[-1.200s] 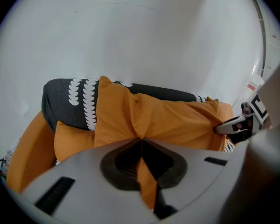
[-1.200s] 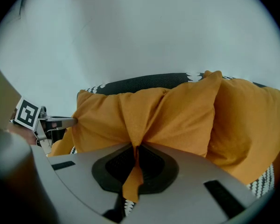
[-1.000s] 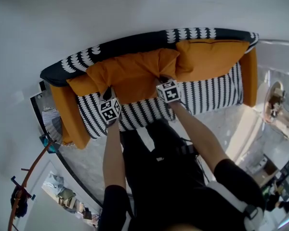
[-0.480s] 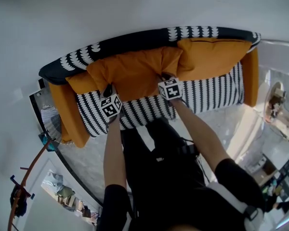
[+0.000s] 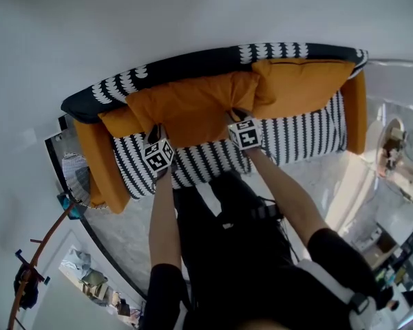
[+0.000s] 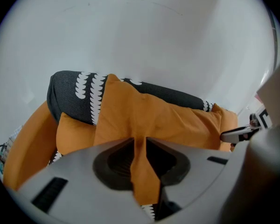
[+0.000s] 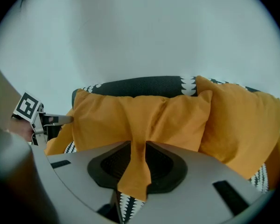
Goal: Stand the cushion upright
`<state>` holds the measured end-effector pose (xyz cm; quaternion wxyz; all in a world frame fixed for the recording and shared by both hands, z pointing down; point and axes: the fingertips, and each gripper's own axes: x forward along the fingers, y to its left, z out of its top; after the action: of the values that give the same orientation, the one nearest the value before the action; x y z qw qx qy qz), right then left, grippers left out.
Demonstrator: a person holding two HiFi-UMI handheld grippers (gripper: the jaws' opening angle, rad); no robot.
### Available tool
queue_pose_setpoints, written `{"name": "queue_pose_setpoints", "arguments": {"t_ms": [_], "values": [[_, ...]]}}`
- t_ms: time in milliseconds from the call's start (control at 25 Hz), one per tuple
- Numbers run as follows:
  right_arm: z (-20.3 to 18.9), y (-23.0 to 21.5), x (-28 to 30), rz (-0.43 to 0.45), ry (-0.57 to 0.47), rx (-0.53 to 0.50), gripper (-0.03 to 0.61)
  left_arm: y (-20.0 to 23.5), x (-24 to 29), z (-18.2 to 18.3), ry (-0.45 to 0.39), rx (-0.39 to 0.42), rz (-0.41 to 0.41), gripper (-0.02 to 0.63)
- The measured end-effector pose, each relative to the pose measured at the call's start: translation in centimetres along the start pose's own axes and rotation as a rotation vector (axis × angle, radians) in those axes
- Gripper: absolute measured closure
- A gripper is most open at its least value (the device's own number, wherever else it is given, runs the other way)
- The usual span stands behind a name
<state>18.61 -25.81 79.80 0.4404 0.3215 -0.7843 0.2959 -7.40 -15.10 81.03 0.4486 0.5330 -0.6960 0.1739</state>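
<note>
An orange cushion (image 5: 186, 108) stands on edge against the backrest of the black-and-white patterned sofa (image 5: 193, 64). My left gripper (image 5: 153, 130) is at its lower left edge and my right gripper (image 5: 234, 114) at its lower right edge. In the left gripper view, a fold of orange cloth (image 6: 141, 160) runs between the opening jaws of the left gripper (image 6: 140, 143), and ribbed pad shows beside it. The right gripper view shows the same: its cloth fold (image 7: 134, 171) lies loose between the opening jaws of the right gripper (image 7: 137, 146).
A second orange cushion (image 5: 299, 84) leans on the backrest to the right, touching the first. Orange armrests (image 5: 89, 163) close both ends of the sofa. The striped seat (image 5: 296, 136) lies in front. A white wall rises behind, and cluttered furniture stands at the far right.
Both grippers stay at the cushion's lower edge and the cushion keeps leaning on the backrest. Nothing else has visibly shifted.
</note>
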Motion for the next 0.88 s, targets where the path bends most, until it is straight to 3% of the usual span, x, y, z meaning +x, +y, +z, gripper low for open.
{"name": "queue_pose_setpoints", "arguments": {"t_ms": [240, 480, 880], "values": [[2.4, 0.6, -2.4, 0.010, -0.094, 0.000, 0.498, -0.8, -3.0, 3.1, -0.096, -0.012, -0.011, 0.554], [4.7, 1.6, -6.2, 0.002, -0.181, -0.030, 0.579, -3.3, -8.3, 6.5, -0.184, 0.026, -0.035, 0.615], [9.2, 6.2, -16.2, 0.069, -0.327, -0.049, 0.581, -9.7, -18.5, 10.3, -0.328, 0.075, -0.102, 0.615]]}}
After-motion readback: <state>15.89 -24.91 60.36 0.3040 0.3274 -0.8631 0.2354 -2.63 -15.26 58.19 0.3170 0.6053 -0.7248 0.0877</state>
